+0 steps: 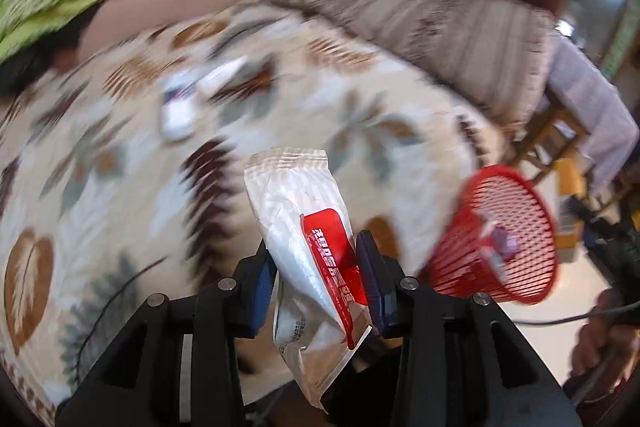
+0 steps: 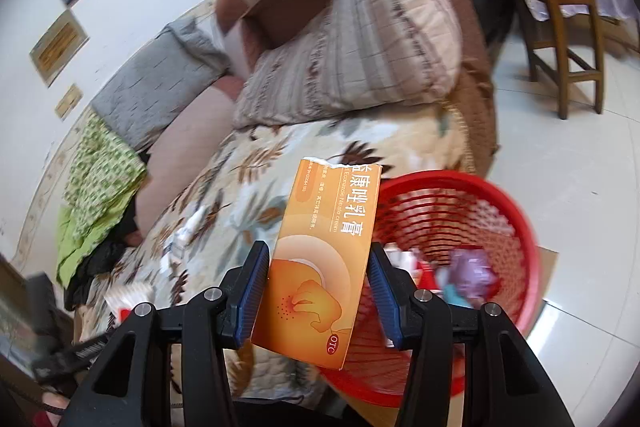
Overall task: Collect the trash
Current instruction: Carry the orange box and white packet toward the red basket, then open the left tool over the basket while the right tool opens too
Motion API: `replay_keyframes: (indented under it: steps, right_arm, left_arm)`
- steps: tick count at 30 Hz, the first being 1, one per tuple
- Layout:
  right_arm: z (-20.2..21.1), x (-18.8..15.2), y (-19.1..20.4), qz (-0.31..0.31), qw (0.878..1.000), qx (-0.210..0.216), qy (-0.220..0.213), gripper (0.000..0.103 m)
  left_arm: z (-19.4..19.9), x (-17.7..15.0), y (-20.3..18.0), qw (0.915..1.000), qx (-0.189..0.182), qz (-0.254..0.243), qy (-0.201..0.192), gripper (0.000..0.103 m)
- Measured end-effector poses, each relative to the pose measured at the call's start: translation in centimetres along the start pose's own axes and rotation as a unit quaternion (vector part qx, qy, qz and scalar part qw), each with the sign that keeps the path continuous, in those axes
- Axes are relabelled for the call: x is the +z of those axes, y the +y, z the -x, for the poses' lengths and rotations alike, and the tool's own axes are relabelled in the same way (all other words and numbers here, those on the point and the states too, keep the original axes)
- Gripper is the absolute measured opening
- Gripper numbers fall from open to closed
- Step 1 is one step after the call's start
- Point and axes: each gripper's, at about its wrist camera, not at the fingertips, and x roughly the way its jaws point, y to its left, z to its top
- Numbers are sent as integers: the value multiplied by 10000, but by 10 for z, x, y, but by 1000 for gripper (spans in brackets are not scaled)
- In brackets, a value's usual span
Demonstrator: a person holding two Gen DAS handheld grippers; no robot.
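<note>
Both grippers carry trash toward the red basket (image 2: 460,267), which sits on the floor beside the couch so trash can drop in. The right gripper (image 2: 318,287) is squeezed on an orange box (image 2: 320,267), one blue pad on each side, held upright. The basket is at 3 o'clock from the box, very close, with some trash already inside. The left gripper (image 1: 316,279) pinches a white and red wrapper (image 1: 304,227) over the leafy blanket (image 1: 120,167). In its view the basket is at 3 o'clock, a little apart. More scraps (image 1: 180,107) lie on the blanket at 11 o'clock.
</note>
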Motion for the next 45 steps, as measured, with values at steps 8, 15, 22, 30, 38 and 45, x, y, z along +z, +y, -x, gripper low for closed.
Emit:
replay_keyframes:
  steps: [8,15,22,30,38,45]
  right_arm:
    - [26,11,-32,-127,9989,-424,-141,54]
    - [13,22,-48,-267,9975,-653,28,56]
    - [17,25,-54,-275,9968,-753,-32,64]
    - [15,16,-18,427,9906,-1295,-88,65]
    - [10,2,27,1140,9757,-1843,-306,65]
    - [7,-7,51,1443,9668,-2083,-345,65]
  left_arm:
    - [-6,36,-99,9935,-986,-576,6,38]
    - [-37,47,-175,9827,-1536,-1029,91,41]
    - [-39,40,-179,9806,-1527,-1218,147,65]
    - [-21,27,-116,9908,-934,-957,-218,66]
    - [-10,4,-67,9945,-553,-832,-327,66]
    - [-5,-9,-41,9959,-405,-718,-373,66]
